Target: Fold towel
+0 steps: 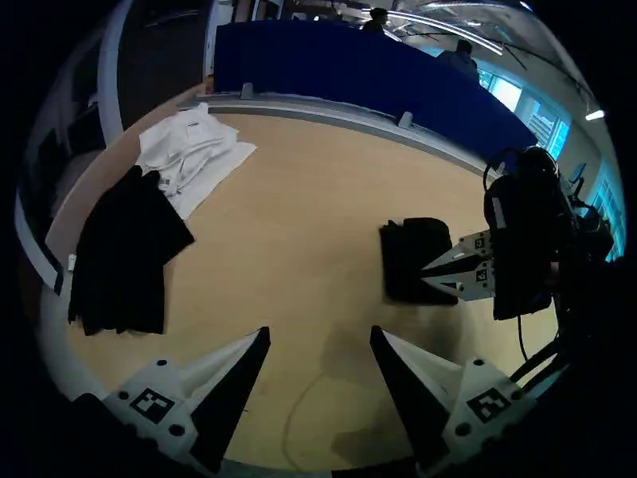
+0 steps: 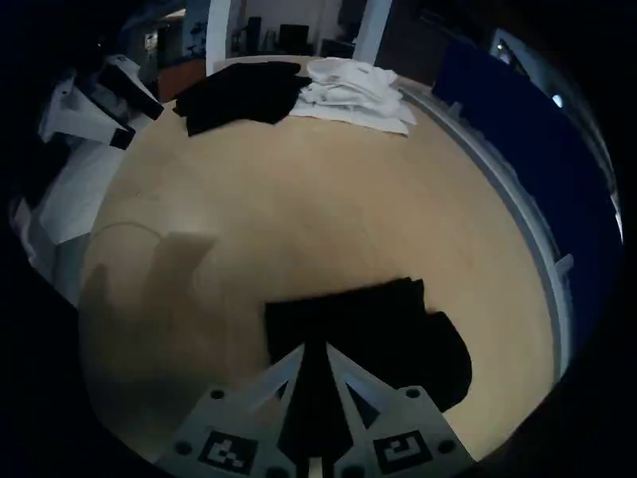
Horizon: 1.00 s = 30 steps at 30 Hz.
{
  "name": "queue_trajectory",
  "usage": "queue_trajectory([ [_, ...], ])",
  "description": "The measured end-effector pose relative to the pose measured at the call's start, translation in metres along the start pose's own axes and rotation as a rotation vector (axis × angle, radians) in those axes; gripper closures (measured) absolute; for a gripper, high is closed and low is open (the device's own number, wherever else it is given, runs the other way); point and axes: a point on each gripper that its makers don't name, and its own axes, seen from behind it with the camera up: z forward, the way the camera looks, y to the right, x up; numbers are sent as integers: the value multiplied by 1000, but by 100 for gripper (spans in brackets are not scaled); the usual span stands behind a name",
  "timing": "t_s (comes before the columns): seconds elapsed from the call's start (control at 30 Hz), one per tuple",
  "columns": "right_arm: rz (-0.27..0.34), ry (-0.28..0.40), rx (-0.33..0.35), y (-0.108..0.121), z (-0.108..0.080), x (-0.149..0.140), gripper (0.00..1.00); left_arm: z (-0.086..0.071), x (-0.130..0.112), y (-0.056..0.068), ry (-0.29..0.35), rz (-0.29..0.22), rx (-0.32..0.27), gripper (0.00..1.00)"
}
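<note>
Though blurred in both views, the towel (image 1: 414, 259) reads as a black, folded, roughly rectangular pad lying flat on the light wooden table (image 1: 302, 199). It lies on the right half of the table as the left gripper view sees it. Its long axis there runs away from the camera toward the blue partition (image 1: 358, 64). In the right gripper view that same axis lies crosswise, left to right. The left end is squarer and the right end is rounded and bulging. No pattern or seam can be made out.

The right gripper (image 1: 424, 273) comes in from the side, fingers pointing across the towel's long axis, tips over its near right edge. Its fingers are drawn nearly together with dark cloth in the slit between them. I cannot tell whether they actually pinch it.

The left gripper (image 1: 318, 334) is spread wide and holds nothing, hanging over bare table well apart from the towel.

At the far left of the table lies a pile of white garments (image 1: 187, 151). Just beside it, overlapping its edge, lies a loose black cloth (image 1: 127, 255), spread flat and unfolded.
</note>
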Motion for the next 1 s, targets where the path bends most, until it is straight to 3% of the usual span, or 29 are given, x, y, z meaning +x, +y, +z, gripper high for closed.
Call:
queue_trajectory([
  [0.2,18,2,17,-2,0,-1,93,1,-1,-2,-4,-9,2,7],
  [0.4,39,3,41,-6,2,-3,84,2,2,-5,1,-6,6,7],
  [0.47,49,7,44,-7,2,-2,75,3,4,-6,3,-3,6,7],
  [0.6,67,19,40,-6,0,0,45,3,6,-7,5,-1,7,7],
  [0.67,75,25,33,-5,-3,1,35,2,7,-7,6,0,8,7],
  [1.0,164,27,-9,2,-19,-10,33,0,11,-3,9,3,2,7],
])
